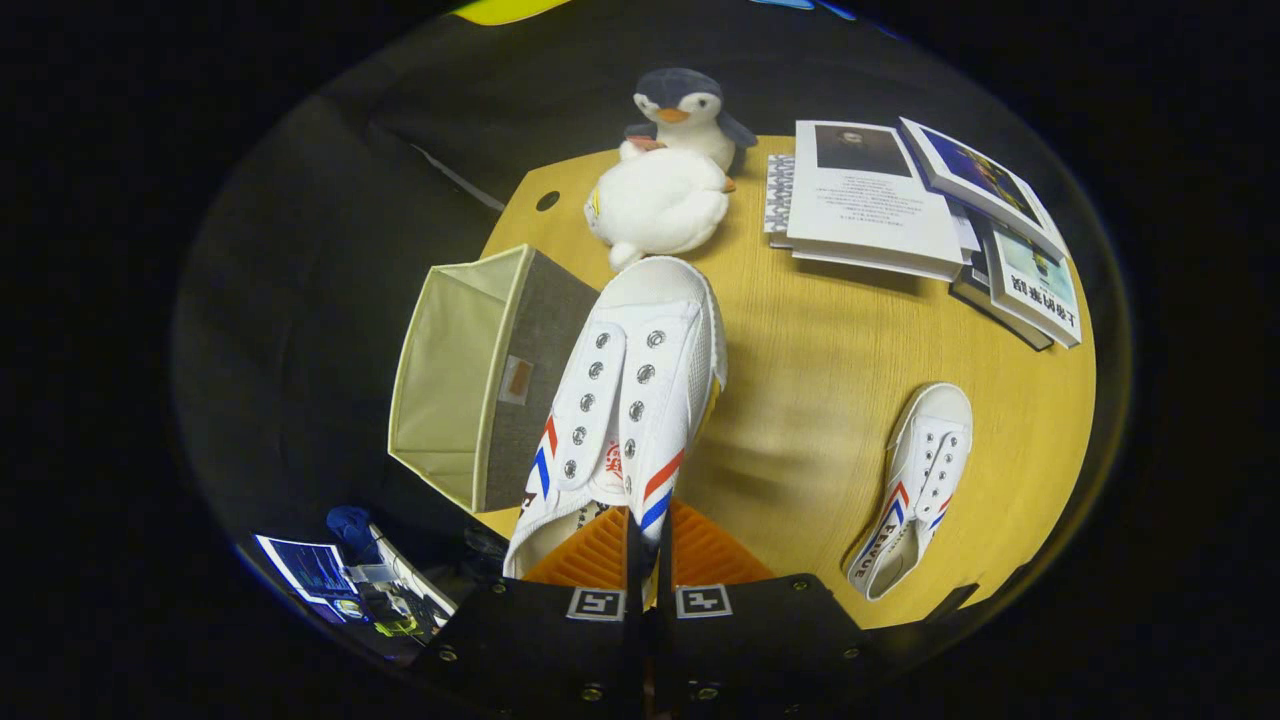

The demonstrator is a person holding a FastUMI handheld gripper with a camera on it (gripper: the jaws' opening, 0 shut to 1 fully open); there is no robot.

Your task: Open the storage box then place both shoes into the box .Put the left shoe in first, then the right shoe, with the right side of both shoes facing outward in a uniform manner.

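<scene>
With the hand-held gripper [648, 545] pinching the heel wall of one shoe [625, 400], lifted beside the open box [470, 375], swing it over the opening and lower it level. Second shoe [915, 490] lies on the desk [820, 360].

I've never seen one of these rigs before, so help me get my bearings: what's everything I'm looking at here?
held shoe: one, white with red and blue stripes, pinched at its collar between the claw's fingers, toe pointing away, over the table beside the box.
second shoe: one, same colours, lying on the table off to the held shoe's right.
storage box: one, grey fabric outside, cream lining, open, at the table's left edge.
plush toys: two, a white one and a grey-and-white penguin behind it, beyond the held shoe.
books: a stack of several, mostly white covers, at the far right of the table.
table: one, light wood.
claw: one, shut on the held shoe.
</scene>
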